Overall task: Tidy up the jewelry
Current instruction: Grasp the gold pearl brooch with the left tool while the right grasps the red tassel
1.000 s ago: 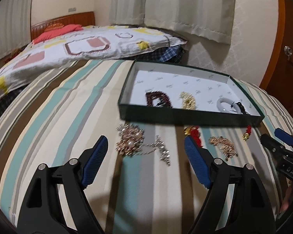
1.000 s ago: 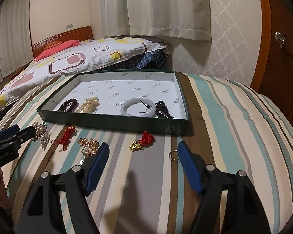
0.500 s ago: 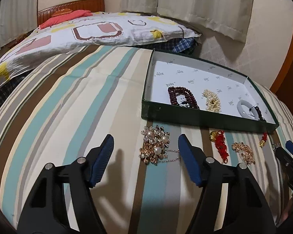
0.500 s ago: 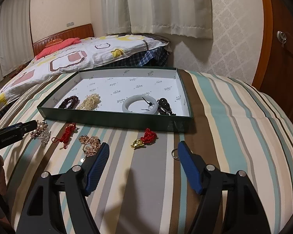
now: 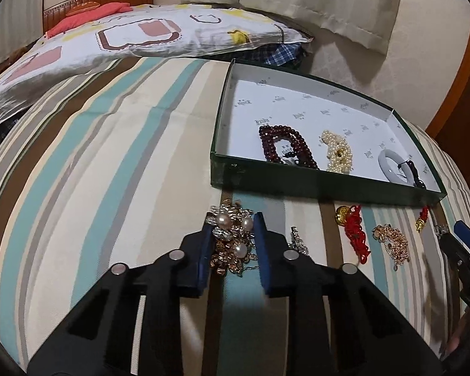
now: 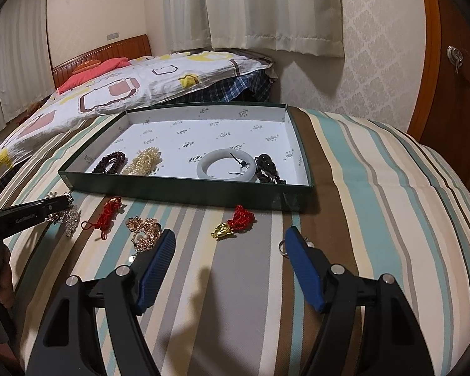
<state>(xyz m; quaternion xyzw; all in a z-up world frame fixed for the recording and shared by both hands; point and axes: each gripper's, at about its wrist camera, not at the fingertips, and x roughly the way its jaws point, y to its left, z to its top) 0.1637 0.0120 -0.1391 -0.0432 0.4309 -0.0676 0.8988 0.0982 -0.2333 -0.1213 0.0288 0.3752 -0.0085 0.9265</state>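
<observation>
Nearest to me, my left hand-held gripper (image 5: 232,235) is closing its blue pads around the gold-and-pearl cluster necklace (image 5: 233,239), which lies on the striped bedspread (image 5: 109,156) just in front of the green tray; the pads already look to be touching its sides. My right hand-held gripper (image 6: 228,250) hangs with its pads wide apart and nothing between them, above the bedspread. Just beyond it lie a rose-gold chain bracelet (image 6: 142,230), a red knotted cord with a gold charm (image 6: 235,222), a second red cord (image 6: 108,216) and a small metal ring (image 6: 282,247). Farther back, the shallow green cardboard tray (image 6: 185,189) holds a dark red bead bracelet (image 6: 109,163), a cream pearl strand (image 6: 144,164), a pale jade bangle (image 6: 225,166) and dark round beads (image 6: 268,169). Behind it a patterned quilt (image 6: 125,91) covers the bed
</observation>
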